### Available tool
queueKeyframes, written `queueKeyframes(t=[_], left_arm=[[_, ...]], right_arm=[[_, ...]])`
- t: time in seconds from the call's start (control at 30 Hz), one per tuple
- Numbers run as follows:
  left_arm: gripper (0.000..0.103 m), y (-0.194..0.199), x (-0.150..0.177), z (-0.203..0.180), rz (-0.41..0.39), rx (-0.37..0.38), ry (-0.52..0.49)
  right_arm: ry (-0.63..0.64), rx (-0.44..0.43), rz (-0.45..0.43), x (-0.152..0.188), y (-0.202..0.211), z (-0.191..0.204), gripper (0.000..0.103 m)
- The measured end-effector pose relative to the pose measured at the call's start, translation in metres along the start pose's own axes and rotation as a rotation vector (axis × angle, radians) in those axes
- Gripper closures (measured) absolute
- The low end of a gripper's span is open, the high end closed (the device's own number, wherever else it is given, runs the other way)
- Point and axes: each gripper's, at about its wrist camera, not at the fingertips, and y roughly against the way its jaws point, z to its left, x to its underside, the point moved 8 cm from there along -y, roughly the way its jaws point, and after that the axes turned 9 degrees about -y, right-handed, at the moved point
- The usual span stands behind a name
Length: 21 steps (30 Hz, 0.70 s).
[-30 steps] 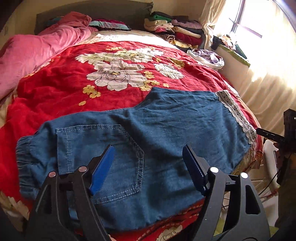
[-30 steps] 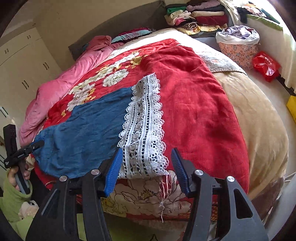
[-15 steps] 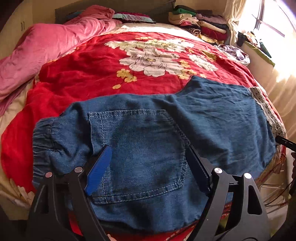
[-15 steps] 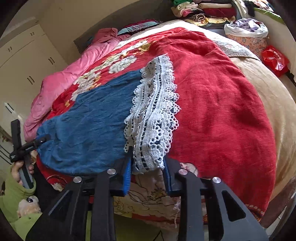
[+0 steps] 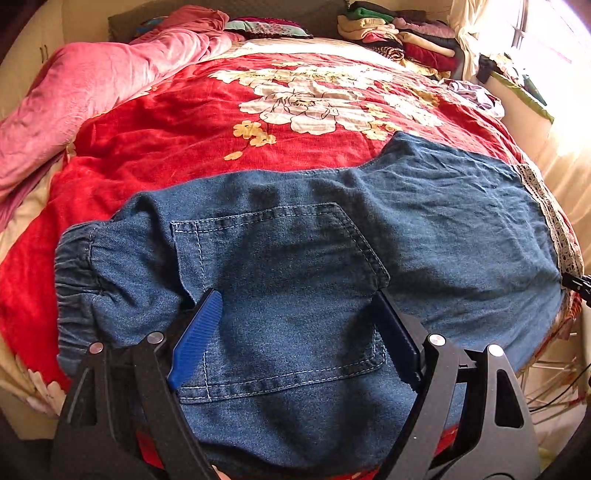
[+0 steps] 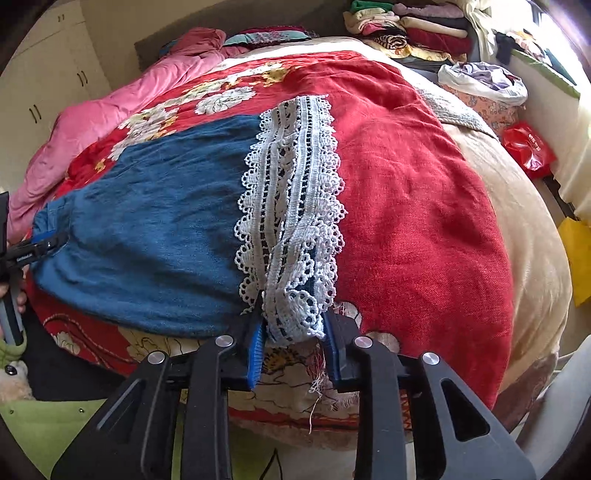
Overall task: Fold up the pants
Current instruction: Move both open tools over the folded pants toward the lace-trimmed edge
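Blue denim pants [image 5: 295,258] lie flat across the near edge of a bed with a red floral cover [image 5: 221,110]. The elastic waistband [image 5: 74,280] is at the left, a back pocket [image 5: 280,295] in the middle, a white lace cuff [image 5: 550,221] at the right. My left gripper [image 5: 295,332] is open, its blue pads astride the pocket. My right gripper [image 6: 293,332] is shut on the near corner of the lace cuff [image 6: 291,206]. The left gripper also shows in the right wrist view [image 6: 33,251] at the waistband end.
A pink duvet [image 5: 92,92] is bunched at the bed's left. Folded clothes [image 5: 399,33] are stacked at the far right corner. A basket of laundry [image 6: 484,88] and a red bag [image 6: 528,147] stand beside the bed on the right.
My right gripper has closed from open onto the lace cuff's corner. My left gripper has moved forward over the back pocket and stays open.
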Motion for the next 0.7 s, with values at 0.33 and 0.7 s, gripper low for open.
queueKeyframes(t=[0.33,0.7], left_arm=[[0.027,0.035,-0.014,-0.003,-0.085,0.044,0.017],[0.028,0.009,-0.059,-0.076,-0.087,0.214,-0.081]], right_arm=[[-0.036,0.018,-0.16,-0.027,0.061,-0.006,0.054],[0.288,-0.118,-0.153,-0.037,0.013,0.128,0.047]])
